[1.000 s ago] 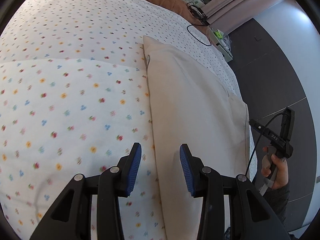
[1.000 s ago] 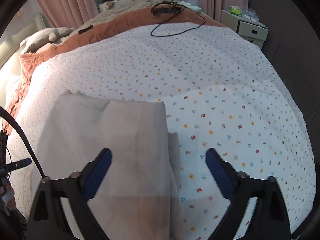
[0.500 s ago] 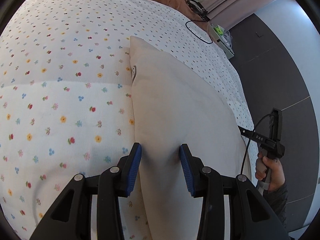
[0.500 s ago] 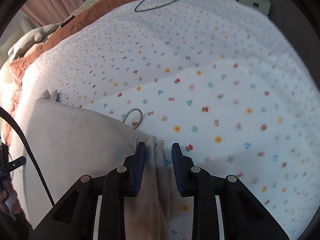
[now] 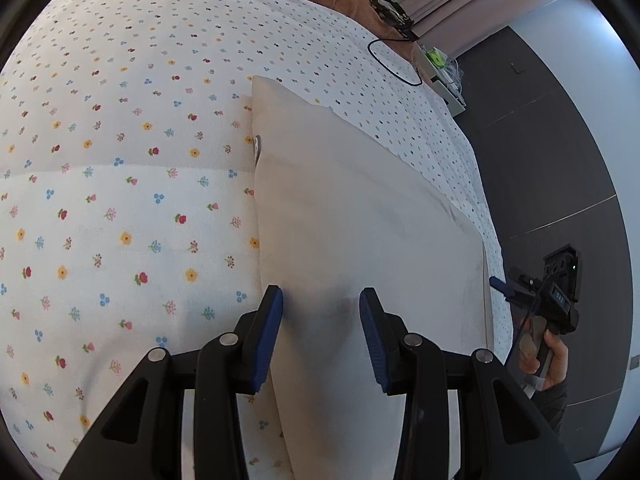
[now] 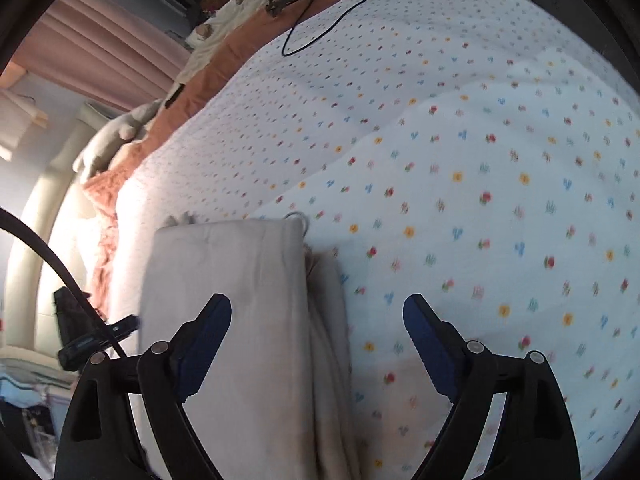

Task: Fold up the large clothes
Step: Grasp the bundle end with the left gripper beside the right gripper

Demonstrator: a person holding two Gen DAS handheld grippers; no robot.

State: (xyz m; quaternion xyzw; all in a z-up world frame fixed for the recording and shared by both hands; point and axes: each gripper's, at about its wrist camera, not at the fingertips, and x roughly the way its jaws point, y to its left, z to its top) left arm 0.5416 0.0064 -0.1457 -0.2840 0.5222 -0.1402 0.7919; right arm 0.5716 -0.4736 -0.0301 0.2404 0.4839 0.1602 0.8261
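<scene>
Since the half-second-earlier frame the right hand-held gripper (image 6: 316,340) has just opened wide, releasing the folded beige garment (image 6: 240,320), which lies on the bed (image 6: 480,160); left hand-held gripper (image 5: 320,332) straddles its edge unclenched (likely steadying the fold).

No legible text, label, brand or number appears in either view. The small display on the handheld device (image 5: 558,298) at 4 o'clock in the left wrist view shows characters too small to read.

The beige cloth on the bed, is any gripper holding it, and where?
Neither, it seems. The right gripper has just opened wide over the beige cloth; the left gripper is open above its edge.
</scene>
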